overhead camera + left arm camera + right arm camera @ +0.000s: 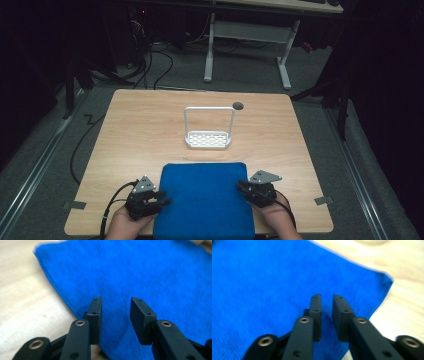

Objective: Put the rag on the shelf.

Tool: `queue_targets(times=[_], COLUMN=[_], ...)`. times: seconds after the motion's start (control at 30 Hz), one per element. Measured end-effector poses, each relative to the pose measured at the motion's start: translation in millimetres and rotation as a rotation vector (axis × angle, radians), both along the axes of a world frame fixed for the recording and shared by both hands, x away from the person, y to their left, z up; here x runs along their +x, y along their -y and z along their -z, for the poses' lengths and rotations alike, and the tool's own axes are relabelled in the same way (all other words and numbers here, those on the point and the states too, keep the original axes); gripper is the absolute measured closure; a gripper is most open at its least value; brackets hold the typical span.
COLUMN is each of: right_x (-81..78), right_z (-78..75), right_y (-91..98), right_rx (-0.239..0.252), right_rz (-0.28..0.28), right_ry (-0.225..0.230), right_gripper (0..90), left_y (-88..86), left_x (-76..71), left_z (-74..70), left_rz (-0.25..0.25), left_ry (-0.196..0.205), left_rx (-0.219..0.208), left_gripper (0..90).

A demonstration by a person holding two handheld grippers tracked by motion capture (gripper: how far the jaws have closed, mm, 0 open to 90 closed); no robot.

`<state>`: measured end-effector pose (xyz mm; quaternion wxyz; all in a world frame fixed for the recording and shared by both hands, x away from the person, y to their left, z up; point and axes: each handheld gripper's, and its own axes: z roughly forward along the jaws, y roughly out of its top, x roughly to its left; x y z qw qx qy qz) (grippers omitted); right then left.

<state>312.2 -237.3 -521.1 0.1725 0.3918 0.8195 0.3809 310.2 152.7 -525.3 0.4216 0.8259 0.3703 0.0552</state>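
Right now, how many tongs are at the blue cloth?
2. The left tongs sit at the blue cloth's left edge near the table's front, jaws apart. The right tongs sit at its right edge, jaws slightly apart. Neither grips the cloth.

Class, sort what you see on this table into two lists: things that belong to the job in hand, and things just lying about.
In the job: blue cloth, left tool, right tool.
Lying about: white wire rack, dark round spot on the table.

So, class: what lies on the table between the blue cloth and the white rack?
Nothing: in the high view, only bare table separates the cloth from the rack beyond it.
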Motion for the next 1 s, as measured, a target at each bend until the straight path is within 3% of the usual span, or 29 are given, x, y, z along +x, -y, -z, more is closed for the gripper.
queue_targets(times=[0.03,0.13,0.33,0.47,0.53,0.67,0.73,1.0], right_x=[1.9,4.5,8.7,9.0,9.1,9.1,9.5,10.6], right_z=[-1.3,-0.1,1.2,0.9,0.5,0.3,0.6,1.5], right_y=[4.3,8.1,12.1,12.6,13.6,14.3,14.2,12.7], right_rx=[0.029,0.025,0.042,0.043,0.041,0.045,0.044,0.047], right_rz=[0.02,0.039,0.07,0.074,0.077,0.08,0.078,0.078], right_ry=[0.011,0.016,0.012,0.016,0.021,0.023,0.021,0.016], right_gripper=[71.9,69.1,67.2,66.9,65.7,64.4,63.8,63.0], left_y=[-4.4,-9.1,-9.4,-6.7,-2.8,-1.1,-1.6,1.2], left_x=[4.5,16.2,43.5,54.2,66.0,77.2,79.2,80.0], left_z=[-1.4,-2.2,-2.6,-1.0,1.3,4.3,5.6,9.6], left_rz=[-0.036,-0.098,-0.188,-0.2,-0.21,-0.208,-0.204,-0.189], left_ry=[0.044,0.079,0.092,0.087,0.064,0.042,0.027,0.027], left_rx=[-0.027,-0.02,-0.008,0.006,0.026,0.01,-0.016,0.0], left_gripper=[59.2,55.4,50.0,50.6,51.3,53.6,54.0,57.2])
